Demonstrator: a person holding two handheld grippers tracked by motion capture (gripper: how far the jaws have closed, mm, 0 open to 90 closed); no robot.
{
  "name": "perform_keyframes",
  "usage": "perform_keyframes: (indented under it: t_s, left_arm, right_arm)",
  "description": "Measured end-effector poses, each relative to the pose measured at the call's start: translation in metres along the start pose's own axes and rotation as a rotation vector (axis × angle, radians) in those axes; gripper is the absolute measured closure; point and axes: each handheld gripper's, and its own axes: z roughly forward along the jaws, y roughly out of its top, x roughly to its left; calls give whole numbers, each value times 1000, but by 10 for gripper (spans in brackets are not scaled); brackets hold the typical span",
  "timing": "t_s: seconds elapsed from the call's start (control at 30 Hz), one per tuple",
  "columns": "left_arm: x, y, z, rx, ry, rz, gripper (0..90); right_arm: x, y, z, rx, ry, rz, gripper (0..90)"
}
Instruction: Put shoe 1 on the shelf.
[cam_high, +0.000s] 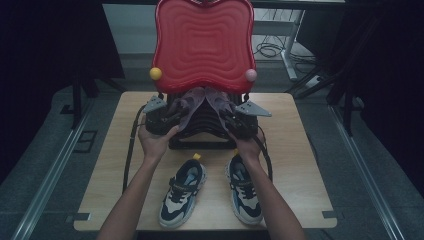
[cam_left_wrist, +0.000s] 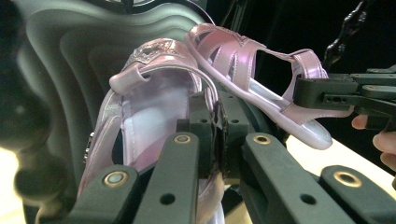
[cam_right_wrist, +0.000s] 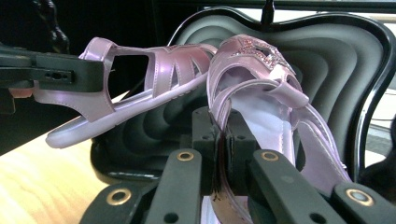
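Two pink sandals hang over a black ridged tray (cam_high: 205, 131). My left gripper (cam_high: 169, 118) is shut on the heel strap of the left sandal (cam_high: 191, 104). In the left gripper view the jaws (cam_left_wrist: 217, 126) pinch that sandal's (cam_left_wrist: 149, 88) strap. My right gripper (cam_high: 229, 120) is shut on the strap of the right sandal (cam_high: 218, 102). The right gripper view has the jaws (cam_right_wrist: 219, 135) clamped on this sandal (cam_right_wrist: 261, 84). Each gripper view also catches the other sandal (cam_left_wrist: 261, 79) (cam_right_wrist: 140, 84), held farther off. The sandals' toes lean toward each other.
A red wavy lid (cam_high: 202, 42) stands upright behind the tray, with a yellow ball (cam_high: 155, 73) and a pink ball (cam_high: 250, 75) at its lower corners. Two blue-and-white sneakers (cam_high: 182, 192) (cam_high: 245, 192) lie on the wooden table (cam_high: 295, 150) between my forearms.
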Motion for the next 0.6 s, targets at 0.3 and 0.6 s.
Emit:
perform_keyframes:
  t_s: [0.3, 0.6]
  left_arm:
    - [4, 1, 11, -21, 36, 6, 866]
    - [7, -4, 22, -34, 54, 12, 865]
  right_arm:
    - [-2, 2, 17, -7, -35, 4, 849]
    - [-1, 0, 33, -4, -59, -16, 848]
